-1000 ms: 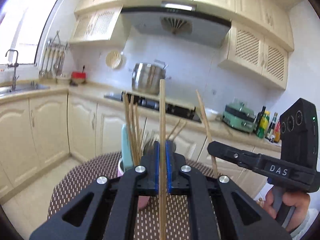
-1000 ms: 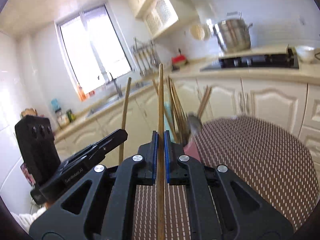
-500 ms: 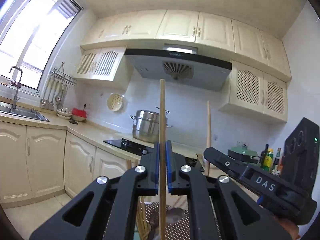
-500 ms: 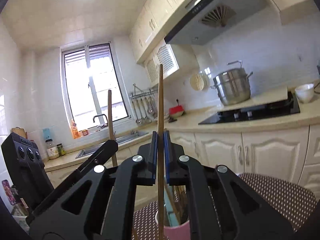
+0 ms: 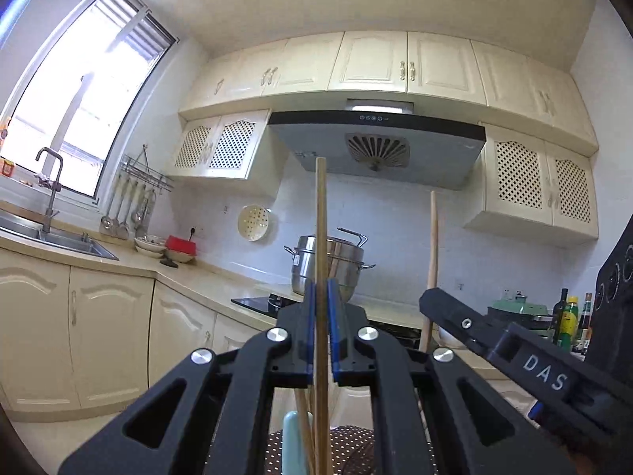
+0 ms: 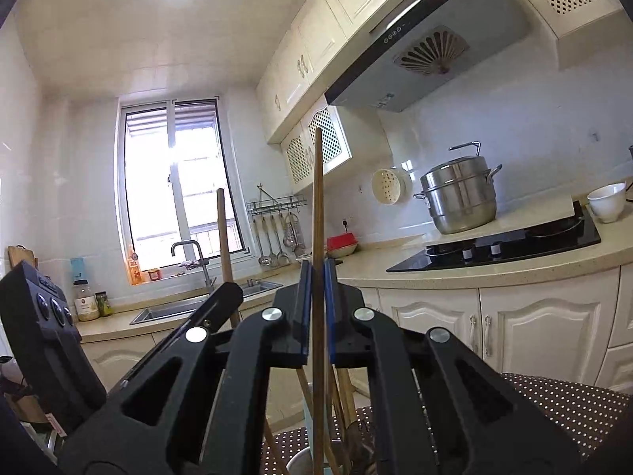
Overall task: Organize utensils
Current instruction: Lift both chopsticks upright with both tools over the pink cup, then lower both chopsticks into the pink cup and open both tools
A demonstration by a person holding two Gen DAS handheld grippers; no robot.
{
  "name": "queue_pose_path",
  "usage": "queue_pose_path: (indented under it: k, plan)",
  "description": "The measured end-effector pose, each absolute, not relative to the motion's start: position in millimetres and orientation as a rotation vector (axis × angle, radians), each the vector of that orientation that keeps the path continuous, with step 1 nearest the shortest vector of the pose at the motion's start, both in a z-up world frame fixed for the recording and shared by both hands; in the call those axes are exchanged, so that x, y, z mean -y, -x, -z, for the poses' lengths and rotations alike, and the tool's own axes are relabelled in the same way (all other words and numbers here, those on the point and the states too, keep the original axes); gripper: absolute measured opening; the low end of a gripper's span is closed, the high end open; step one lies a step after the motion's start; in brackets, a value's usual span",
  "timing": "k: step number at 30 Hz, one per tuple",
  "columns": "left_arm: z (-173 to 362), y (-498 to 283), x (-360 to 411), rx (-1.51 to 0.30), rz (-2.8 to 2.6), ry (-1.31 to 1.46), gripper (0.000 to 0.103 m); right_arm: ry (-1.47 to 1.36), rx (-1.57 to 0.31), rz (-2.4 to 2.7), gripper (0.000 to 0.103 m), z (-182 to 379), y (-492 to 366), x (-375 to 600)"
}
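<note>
Pinching one upright chopstick (image 5: 321,237) each, left gripper (image 5: 321,328), right gripper (image 6: 316,304), tips pointing ceilingward, seemingly near-vertical.

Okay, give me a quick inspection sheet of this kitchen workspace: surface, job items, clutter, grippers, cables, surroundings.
Surface: dotted tablecloth, mostly hidden.
Job's things: one chopstick in the left hand-held gripper, another chopstick in the right hand-held gripper; utensil cup below with more chopsticks.
Clutter: nothing seen.
Grippers: both shut on upright chopsticks.
Cables: nothing seen.
Surroundings: steel pot, stove, sink, range hood.
</note>
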State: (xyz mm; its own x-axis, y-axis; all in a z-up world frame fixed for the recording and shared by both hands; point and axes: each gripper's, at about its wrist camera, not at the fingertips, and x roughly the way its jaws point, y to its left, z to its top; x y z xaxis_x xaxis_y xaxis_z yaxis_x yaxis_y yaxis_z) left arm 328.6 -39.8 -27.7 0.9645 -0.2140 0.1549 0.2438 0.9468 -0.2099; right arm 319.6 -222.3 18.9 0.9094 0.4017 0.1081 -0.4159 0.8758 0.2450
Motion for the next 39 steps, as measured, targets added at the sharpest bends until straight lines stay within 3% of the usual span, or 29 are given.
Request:
queue_pose_path:
  k: [39]
  plan:
    - [96.5, -331.6, 26.9, -0.232, 0.176, 0.172, 0.006, -0.194, -0.069, -0.388, 0.007, 22.4, -298.2, 203.5]
